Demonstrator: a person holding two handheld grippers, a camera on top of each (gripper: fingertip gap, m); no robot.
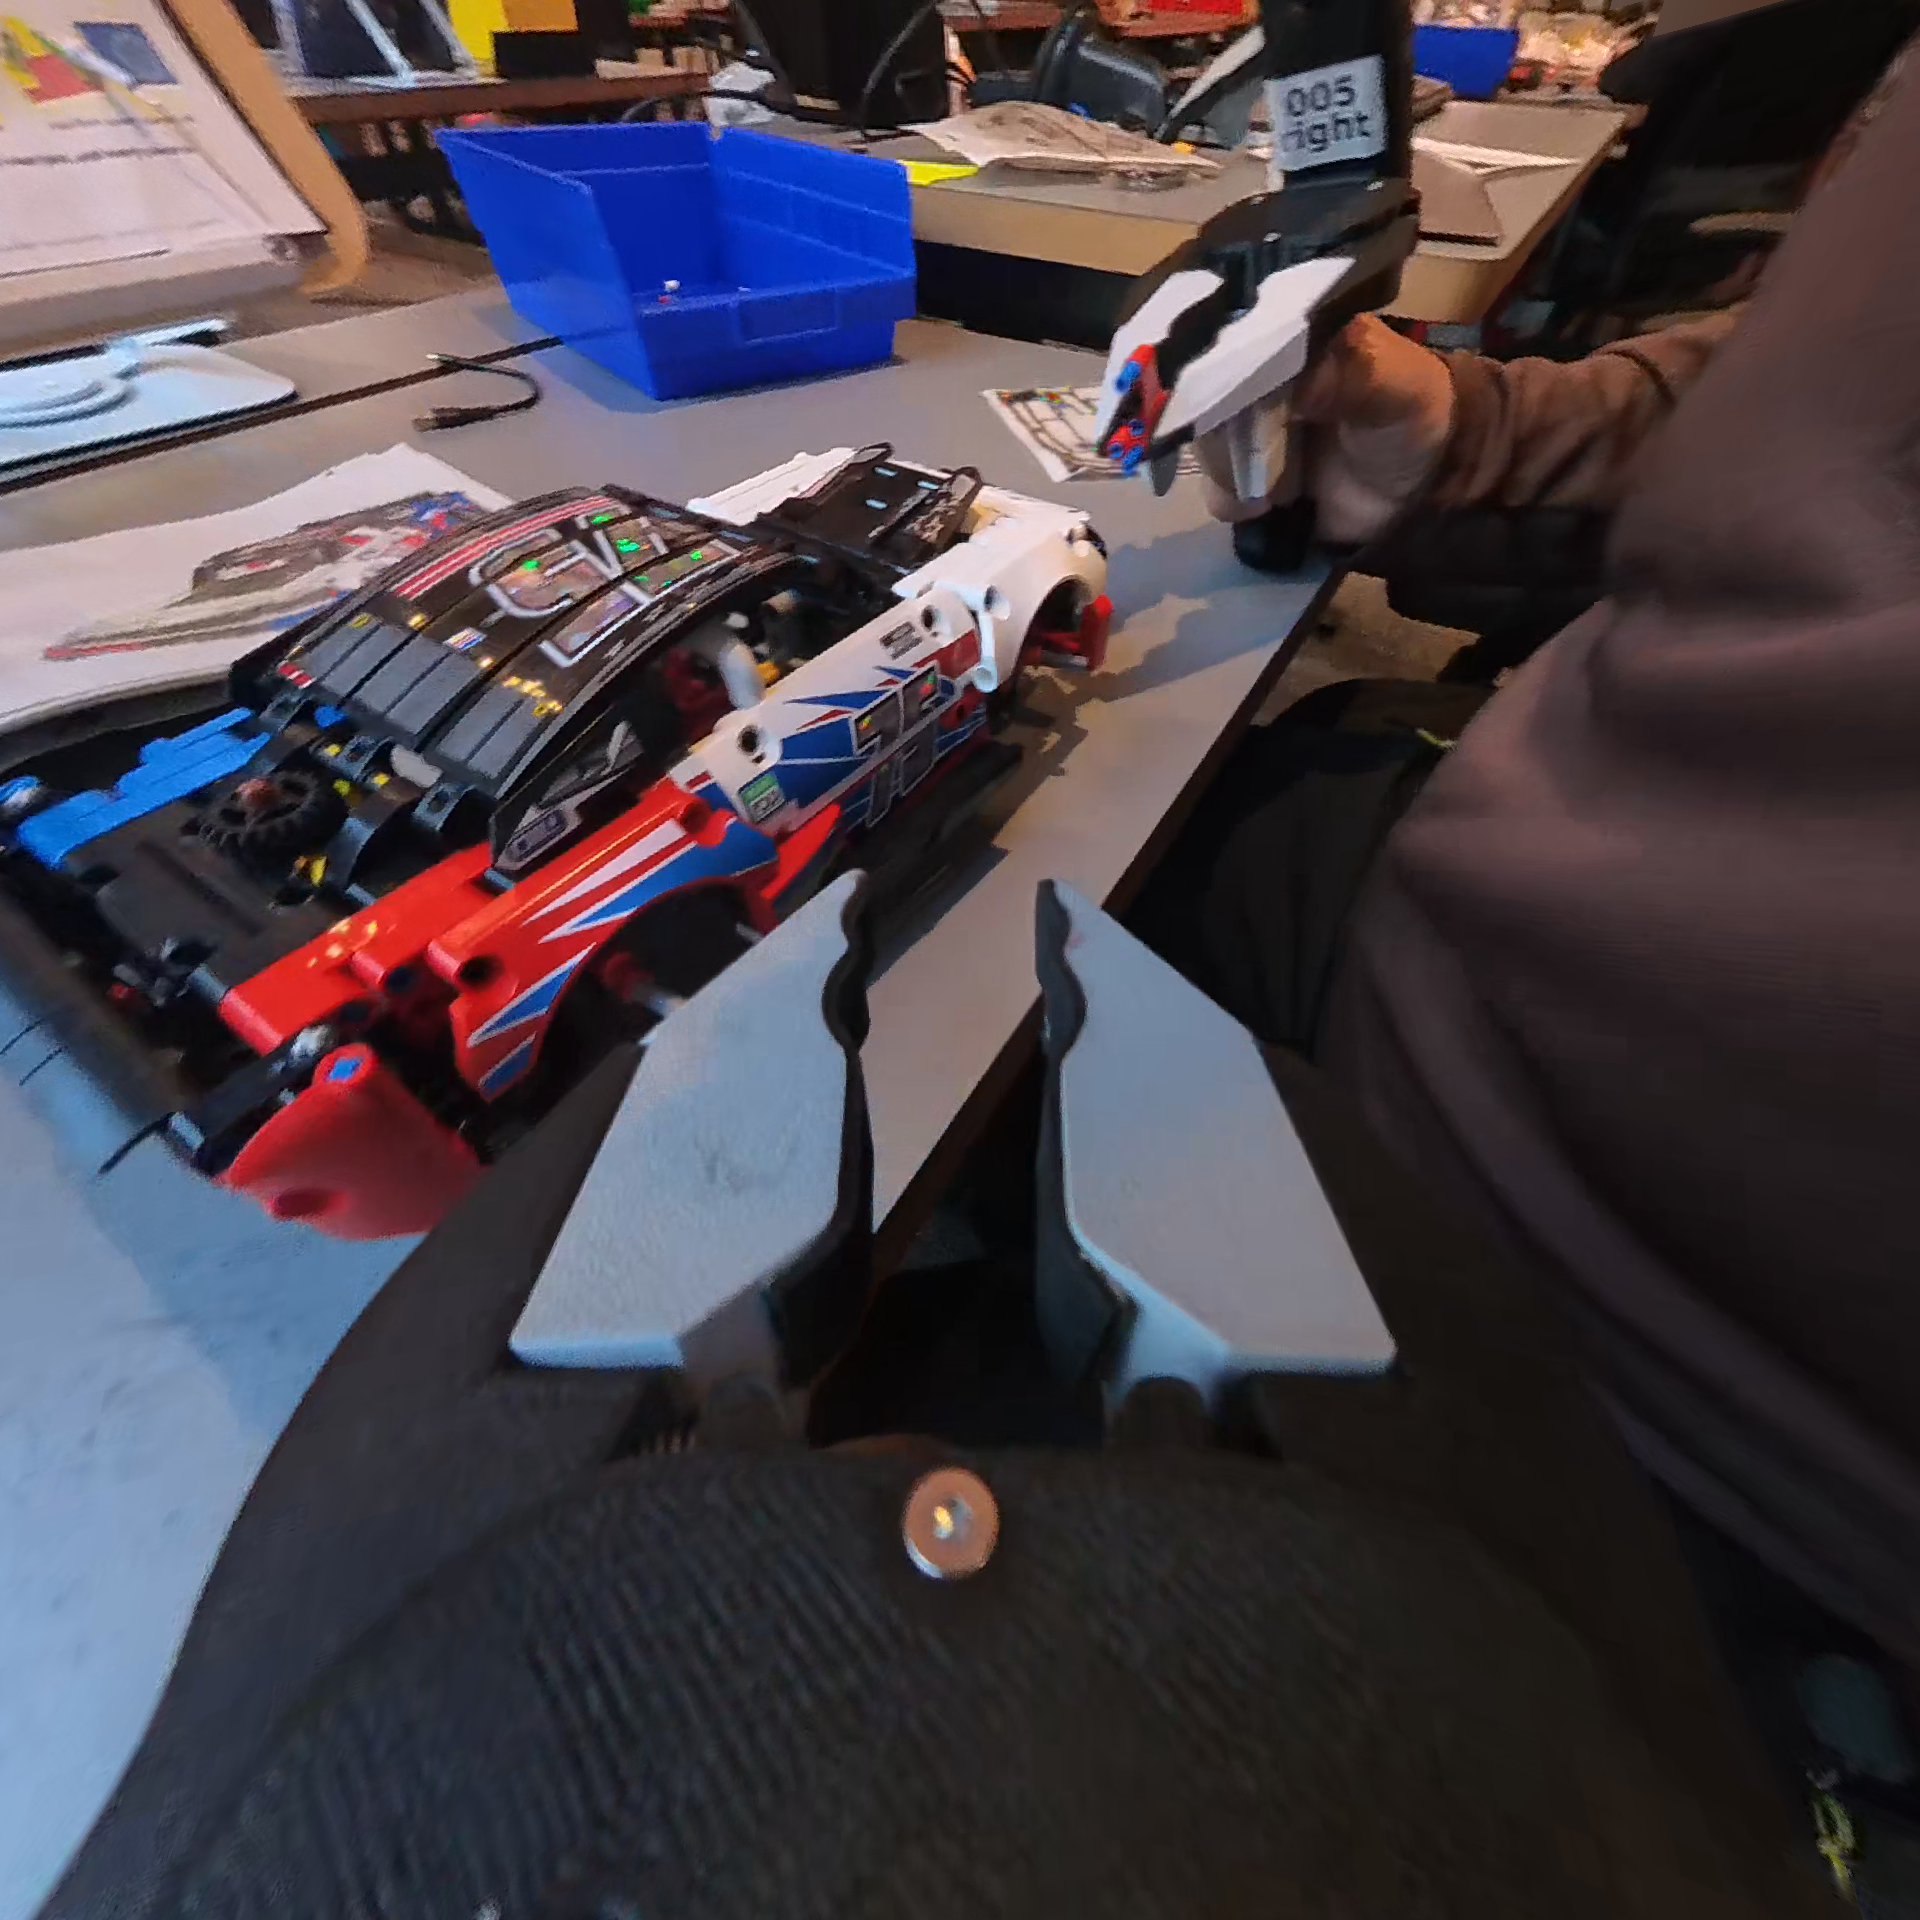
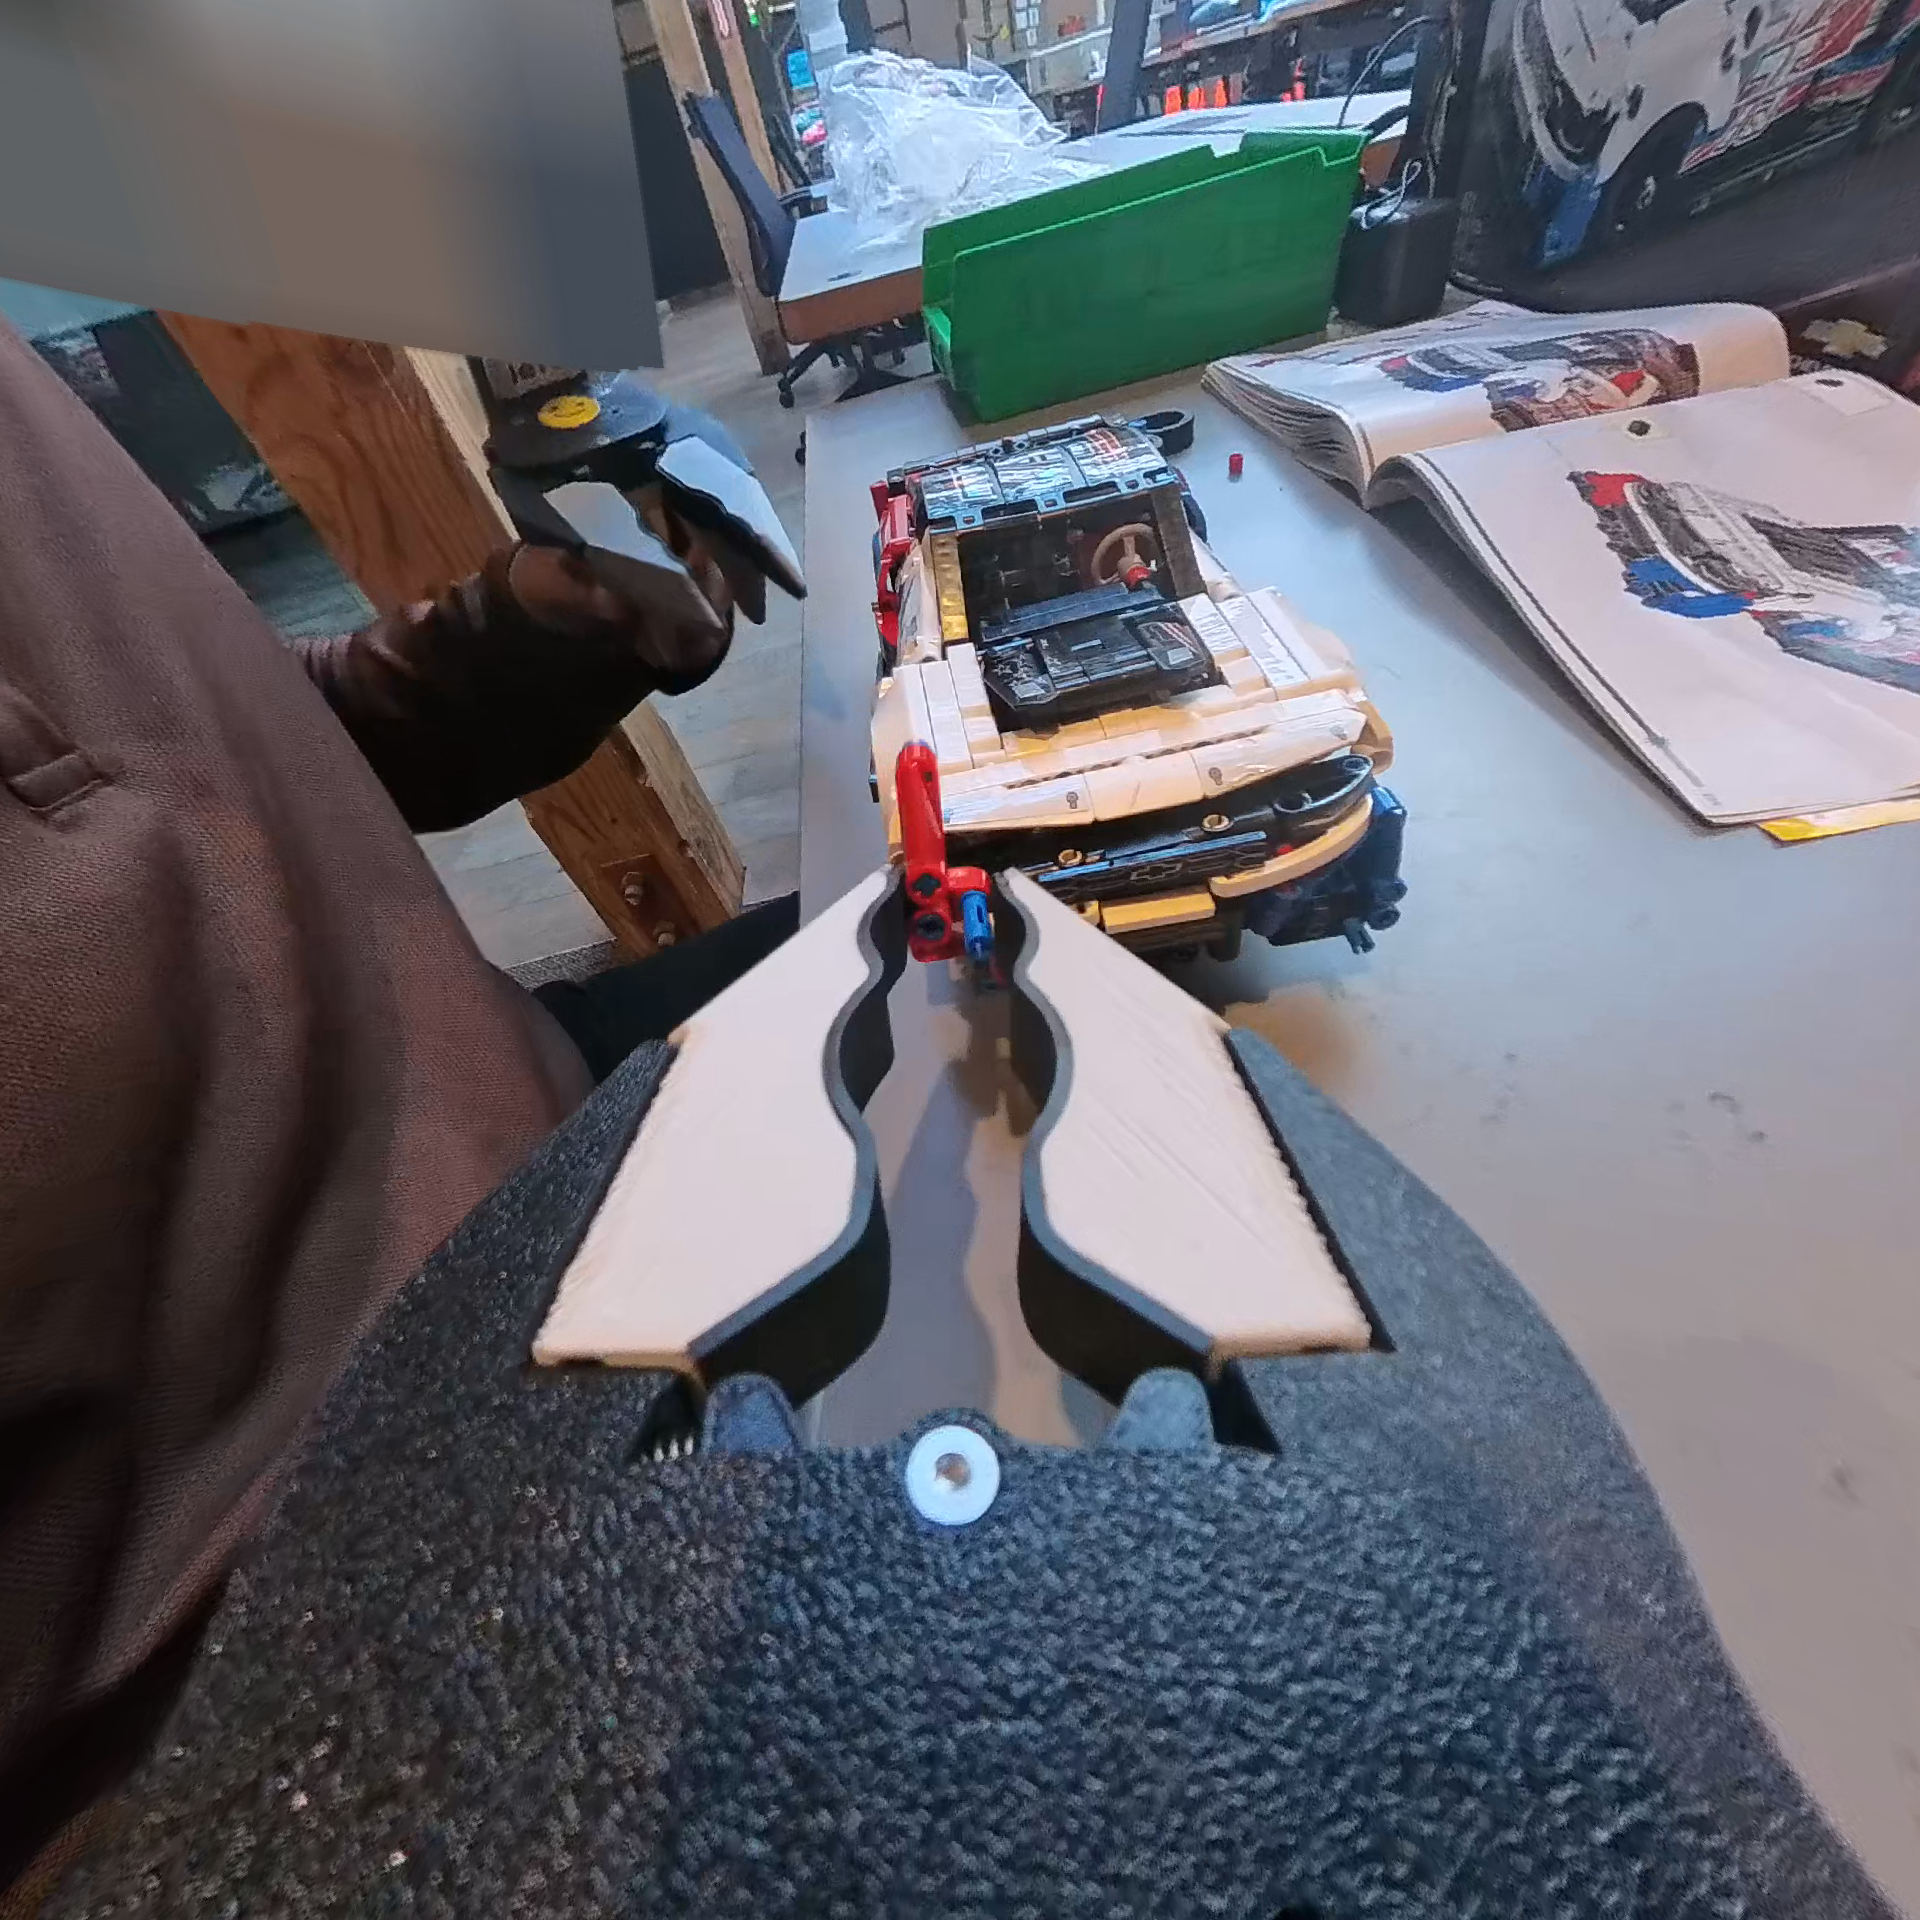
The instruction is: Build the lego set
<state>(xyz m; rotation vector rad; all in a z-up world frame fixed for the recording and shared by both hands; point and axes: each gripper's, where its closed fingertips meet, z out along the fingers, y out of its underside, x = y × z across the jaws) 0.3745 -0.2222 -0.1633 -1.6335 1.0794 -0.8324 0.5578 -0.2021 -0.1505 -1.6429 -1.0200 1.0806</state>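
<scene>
Grey table (image 2: 1558,1091): car's (image 2: 1101,665) far end hidden; right gripper (image 2: 945,904) pinches red piece (image 2: 923,831).

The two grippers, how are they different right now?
The right gripper pinches a small red Lego piece with blue pins; the left gripper holds nothing. The right one's jaws are closed on that piece; the left one's stand apart. Both are held above the table's edge near the Lego car.

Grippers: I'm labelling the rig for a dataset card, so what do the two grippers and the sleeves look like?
Both have pale wedge-shaped fingers with wavy black inner pads on a black textured body with one silver screw. The left gripper has grey fingers and a yellow round sticker on top. The right gripper has cream fingers and a white label on its body. The sleeves are brown.
</scene>
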